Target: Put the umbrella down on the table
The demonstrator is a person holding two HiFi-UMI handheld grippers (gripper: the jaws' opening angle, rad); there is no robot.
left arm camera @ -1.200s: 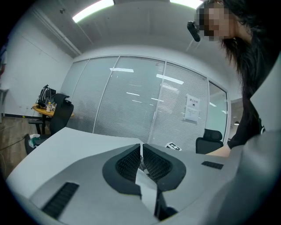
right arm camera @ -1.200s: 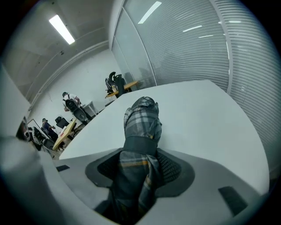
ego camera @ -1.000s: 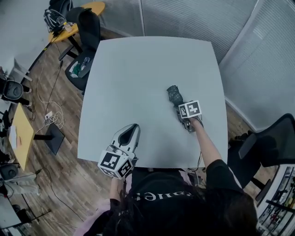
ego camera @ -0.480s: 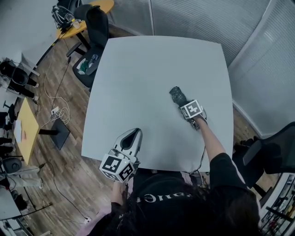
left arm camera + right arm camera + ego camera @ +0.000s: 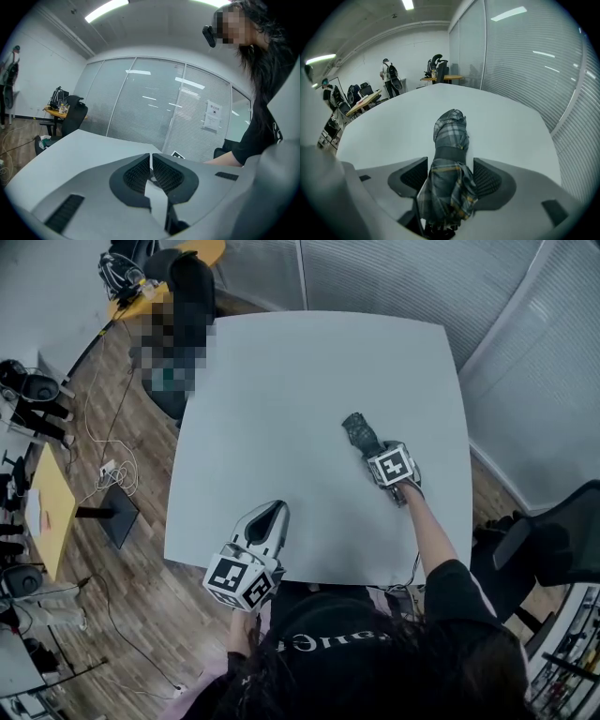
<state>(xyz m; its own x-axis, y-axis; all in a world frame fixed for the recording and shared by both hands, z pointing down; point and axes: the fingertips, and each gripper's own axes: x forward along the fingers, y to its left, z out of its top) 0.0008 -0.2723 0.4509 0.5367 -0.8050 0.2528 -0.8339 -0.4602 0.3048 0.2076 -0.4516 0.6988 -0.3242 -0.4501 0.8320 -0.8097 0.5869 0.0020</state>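
Light grey square table (image 5: 281,399) noted, seen from steeply above, on a brown wood-plank floor (image 5: 122,474). Folded grey plaid umbrella (image 5: 357,431) with thin yellow lines and a dark strap band around its middle is found on the right half of the tabletop, lengthwise, its rounded end pointed away from the person toward the far edge. That far end is seen resting on the surface in the right gripper view; whether the handle end is also down cannot be told, as it is buried between the jaws. Right gripper (image 5: 373,452) is angled steeply down over the umbrella's near end. Its jaws have just been opening and now stand wide apart, with the umbrella between them. The pads (image 5: 414,177) are not pressed on it: table surface shows between the left pad and the cloth, and only loose fabric lies near the right pad. Left gripper (image 5: 272,513) is held near the table's near edge, well apart from the umbrella, pointed roughly level across the tabletop. Its jaws are together, with only a thin slit showing and nothing between them. A black office chair (image 5: 553,540) is noted beyond the table's right side.
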